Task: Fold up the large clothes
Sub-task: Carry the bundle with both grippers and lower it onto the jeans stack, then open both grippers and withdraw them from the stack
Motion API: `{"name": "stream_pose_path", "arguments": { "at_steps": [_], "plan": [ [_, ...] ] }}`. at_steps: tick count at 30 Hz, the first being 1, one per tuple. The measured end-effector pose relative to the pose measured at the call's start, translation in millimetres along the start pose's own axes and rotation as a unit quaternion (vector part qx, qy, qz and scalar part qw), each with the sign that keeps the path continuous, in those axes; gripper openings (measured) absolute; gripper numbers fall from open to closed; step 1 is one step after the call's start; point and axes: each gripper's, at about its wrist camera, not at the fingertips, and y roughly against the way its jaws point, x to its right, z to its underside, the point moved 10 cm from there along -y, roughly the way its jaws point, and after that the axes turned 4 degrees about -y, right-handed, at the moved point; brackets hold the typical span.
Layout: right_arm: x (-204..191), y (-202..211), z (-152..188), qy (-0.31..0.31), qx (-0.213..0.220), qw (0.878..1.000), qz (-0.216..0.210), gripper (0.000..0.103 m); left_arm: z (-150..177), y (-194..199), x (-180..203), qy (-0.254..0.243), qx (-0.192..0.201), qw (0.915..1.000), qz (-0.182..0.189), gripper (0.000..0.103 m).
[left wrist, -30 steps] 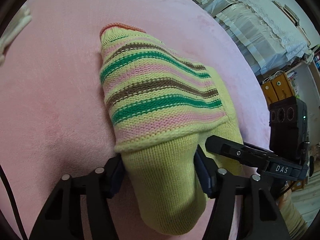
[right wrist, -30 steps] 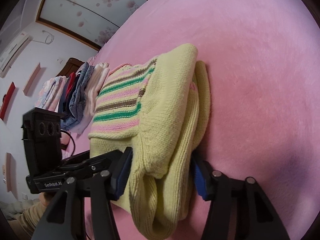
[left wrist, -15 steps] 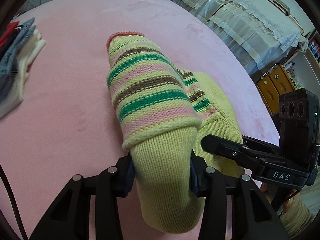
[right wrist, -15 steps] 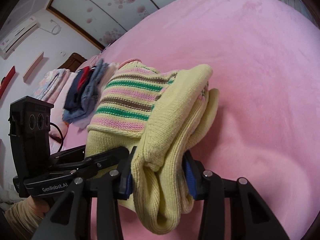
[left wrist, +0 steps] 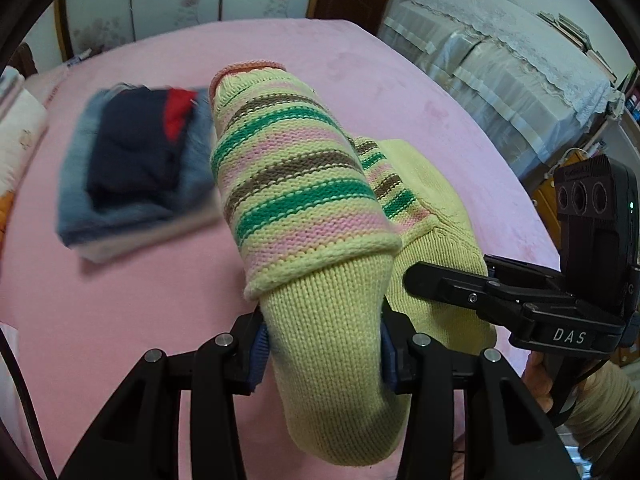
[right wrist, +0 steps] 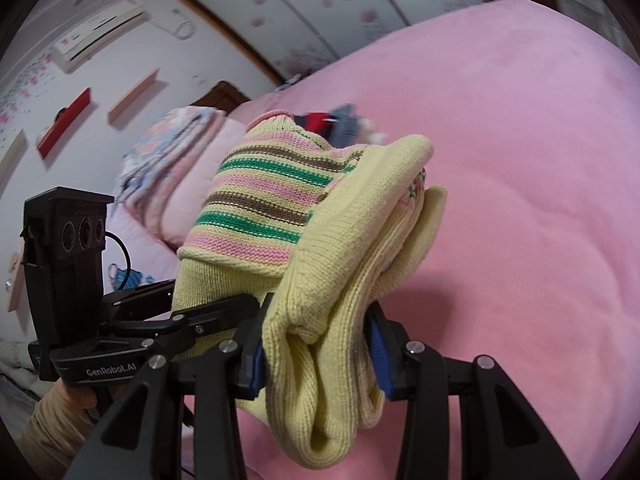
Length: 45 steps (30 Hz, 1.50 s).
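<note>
A folded knitted sweater (left wrist: 304, 208) is held clear of the pink bedspread (left wrist: 120, 320), carried between the two grippers. The knit is pale yellow, with crosswise stripes of green, pink and brown over one panel and a plain yellow ribbed section nearer the cameras. A thin orange-pink rim (left wrist: 248, 68) is seen at the far end of the bundle. In the right wrist view the sweater is seen as several stacked layers, the plain yellow folds lapping over the striped part and hanging down below the jaws.

The left gripper (left wrist: 324, 350) is clamped on the plain yellow end of the bundle; the blue pads (left wrist: 260, 354) are pressed into the knit on both sides. The right gripper (right wrist: 320, 350) is likewise closed on the thick yellow folds, with fabric bulging above and below the jaws. Each gripper is visible in the other's view, just beside the sweater, and part of a hand (right wrist: 76, 400) in a beige sleeve (right wrist: 48, 436) is seen on the handle.

On the bedspread beyond the sweater a stack of folded clothes (left wrist: 136, 168) is noted, blurred, in dark blue, denim blue and red, well apart from the held bundle. Pillows (right wrist: 160, 168) with a patterned cover lie near the headboard. A covered piece of furniture (left wrist: 500, 72) with lace-edged cloth stands past the bed's far side. An air conditioner (right wrist: 100, 36) and wall shelves (right wrist: 68, 120) are mounted on the wall.
</note>
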Motion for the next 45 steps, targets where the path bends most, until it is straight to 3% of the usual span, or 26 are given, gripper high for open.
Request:
{"name": "stream_pose_path", "arguments": {
  "at_steps": [5,9,14,18,23,27,31,34,37,45],
  "plan": [
    [-51.8,-41.4,-57.6,0.014,0.010,0.999,-0.028,0.042,-50.8,37.7,-76.7,-0.005,0.025,0.9992,-0.032,0.044],
    [-79.6,-81.1,-115.5,0.020,0.026,0.999,-0.032,0.042,-105.8,44.1,-132.9,-0.016,0.049,0.9972,-0.054,0.044],
    [-85.5,-127.8,-166.8,0.019,0.046,0.998,-0.027,0.042,-158.3,23.3,-187.7,-0.015,0.067,0.9960,-0.058,0.045],
    [-73.1,-170.8,-186.2,0.008,0.042,0.999,-0.026,0.042,-180.5,-11.6,-229.3,-0.008,0.068,0.9956,-0.064,0.046],
    [-49.7,-226.4,-185.0,-0.019,0.014,1.000,-0.019,0.042,-176.5,-69.0,-275.2,0.012,0.051,0.9955,-0.079,0.050],
    [-29.4,-263.7,-171.9,-0.021,-0.004,1.000,0.003,0.046,-161.5,-108.9,-306.3,0.052,0.044,0.9933,-0.093,0.067],
    [-25.2,-265.6,-171.0,-0.014,-0.001,1.000,0.011,0.055,-151.8,-115.5,-321.0,0.086,0.070,0.9905,-0.081,0.085],
    [-26.2,-262.4,-171.5,0.007,-0.003,0.999,0.031,0.063,-148.1,-117.9,-323.4,0.094,0.073,0.9897,-0.080,0.090],
    [-28.2,-252.9,-174.1,0.021,-0.001,0.999,0.049,0.066,-144.5,-112.8,-320.4,0.095,0.079,0.9877,-0.096,0.095],
    [-20.9,-217.6,-165.9,0.026,0.006,0.997,0.074,0.066,-129.3,-83.3,-309.8,0.106,0.082,0.9807,-0.142,0.095]
  ]
}}
